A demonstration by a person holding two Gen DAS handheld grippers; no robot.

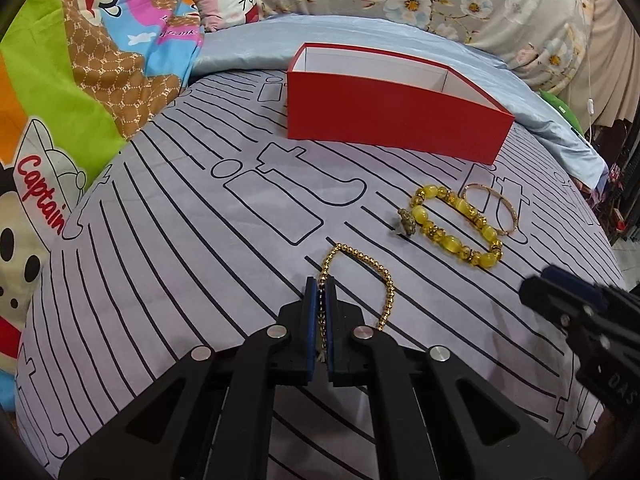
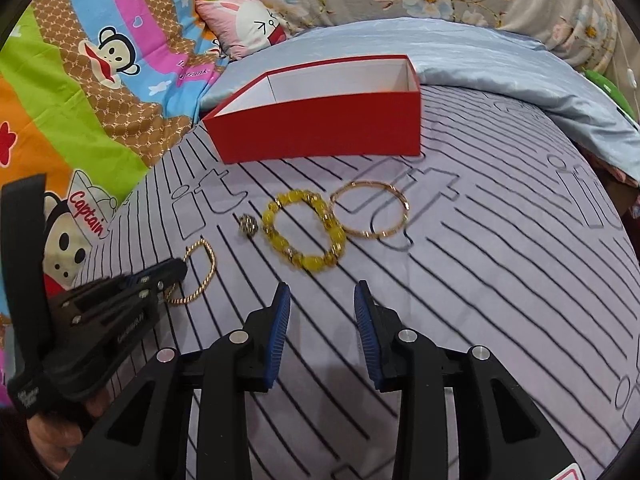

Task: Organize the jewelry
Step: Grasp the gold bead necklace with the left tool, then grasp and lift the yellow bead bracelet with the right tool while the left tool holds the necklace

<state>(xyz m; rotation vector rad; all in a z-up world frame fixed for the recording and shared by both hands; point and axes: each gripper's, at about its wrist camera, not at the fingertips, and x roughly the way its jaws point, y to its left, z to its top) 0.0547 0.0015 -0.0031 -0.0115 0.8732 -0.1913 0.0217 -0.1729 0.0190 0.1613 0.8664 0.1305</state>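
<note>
Step in hand: the left gripper is pinching the gold bead chain, its jaws drawn together on one side of the loop while the rest of the chain is lying on the bedsheet. My guess is that the lift toward the red box is coming next.
Doing it well: the grip is sitting on a thin strand, so the person is likely needing a slow, straight lift to keep beads from slipping out between the blue pads. Letting the loose loop hang free before carrying it over the box wall would be avoiding a snag on the cloth.
Right gripper: the right gripper is hovering with jaws apart and nothing between them, near the yellow bead bracelet.
Where the jewelry is: the chain is lying nearest the left gripper; the small dark charm is sitting just beside the yellow bracelet; the thin gold bangle is touching or nearly touching that bracelet on its far side. All are lying between the grippers and the box.
Box: it is standing open, red card outside, white inside, straight-walled; no jewelry is showing in the part visible.
Materials and shapes: the chain is looking like tiny round metal beads, limp and glinting. The yellow bracelet is showing chunky glossy oval beads with gold spacers. The bangle is looking rigid and round. The sheet is looking soft, grey with black lines.
</note>
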